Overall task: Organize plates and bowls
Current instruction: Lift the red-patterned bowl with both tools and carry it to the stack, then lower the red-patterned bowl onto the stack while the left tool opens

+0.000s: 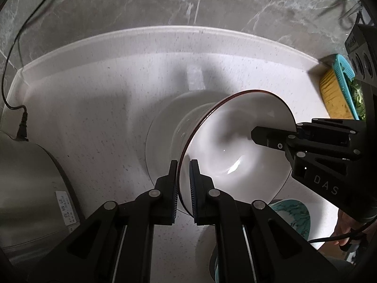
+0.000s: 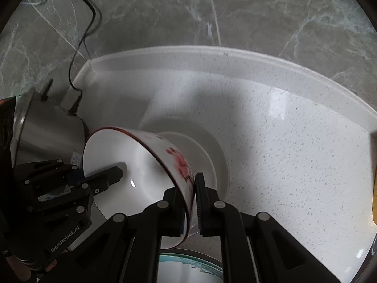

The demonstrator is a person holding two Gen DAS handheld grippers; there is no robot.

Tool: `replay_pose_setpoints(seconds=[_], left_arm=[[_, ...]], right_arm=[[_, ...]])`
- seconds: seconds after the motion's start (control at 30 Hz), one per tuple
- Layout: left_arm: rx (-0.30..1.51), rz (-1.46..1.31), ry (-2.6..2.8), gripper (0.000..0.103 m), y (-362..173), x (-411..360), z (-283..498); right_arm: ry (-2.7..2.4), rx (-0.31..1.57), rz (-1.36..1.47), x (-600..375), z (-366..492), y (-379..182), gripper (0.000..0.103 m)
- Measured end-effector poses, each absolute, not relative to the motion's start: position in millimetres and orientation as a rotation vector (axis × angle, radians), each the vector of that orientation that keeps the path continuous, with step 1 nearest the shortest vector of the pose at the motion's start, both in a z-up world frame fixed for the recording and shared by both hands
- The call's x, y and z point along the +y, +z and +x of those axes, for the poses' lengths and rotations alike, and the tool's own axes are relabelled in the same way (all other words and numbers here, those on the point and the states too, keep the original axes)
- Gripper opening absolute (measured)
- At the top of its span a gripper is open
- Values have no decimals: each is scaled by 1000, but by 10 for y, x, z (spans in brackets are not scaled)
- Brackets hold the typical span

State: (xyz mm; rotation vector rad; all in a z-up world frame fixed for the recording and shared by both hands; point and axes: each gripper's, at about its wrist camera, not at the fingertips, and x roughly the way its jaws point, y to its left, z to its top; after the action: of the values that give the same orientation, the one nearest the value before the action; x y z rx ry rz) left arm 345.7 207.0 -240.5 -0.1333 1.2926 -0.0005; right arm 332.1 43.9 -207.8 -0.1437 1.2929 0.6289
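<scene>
A white bowl (image 1: 235, 141) with a dark red rim and red flower print (image 2: 181, 165) is held in the air between both grippers, tilted. My left gripper (image 1: 183, 188) is shut on its near rim. My right gripper (image 2: 189, 202) is shut on the opposite rim; it shows in the left wrist view (image 1: 273, 139) reaching into the bowl. The left gripper shows in the right wrist view (image 2: 106, 176) with a finger inside the bowl. Below the bowl a white plate (image 1: 160, 136) lies on the counter, also in the right wrist view (image 2: 212, 151).
A teal-patterned dish (image 1: 297, 214) lies near the front, also in the right wrist view (image 2: 188, 268). A steel pot (image 1: 28, 193) with a black cable stands at the left. A yellow and teal brush (image 1: 337, 92) lies at the right by the counter's raised back edge (image 1: 165, 33).
</scene>
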Motion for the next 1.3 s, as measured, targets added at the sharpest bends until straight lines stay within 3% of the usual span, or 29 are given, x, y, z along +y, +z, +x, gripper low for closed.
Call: replay_pose_setpoints(seconds=[1.2, 1.3], left_arm=[[1160, -145, 49, 9, -2612, 1997, 3553], [1152, -169, 39, 15, -2607, 2007, 3542]], right_arm=[[647, 1440, -252, 614, 3477, -2378, 9], [653, 1466, -272, 641, 3515, -2389, 9]])
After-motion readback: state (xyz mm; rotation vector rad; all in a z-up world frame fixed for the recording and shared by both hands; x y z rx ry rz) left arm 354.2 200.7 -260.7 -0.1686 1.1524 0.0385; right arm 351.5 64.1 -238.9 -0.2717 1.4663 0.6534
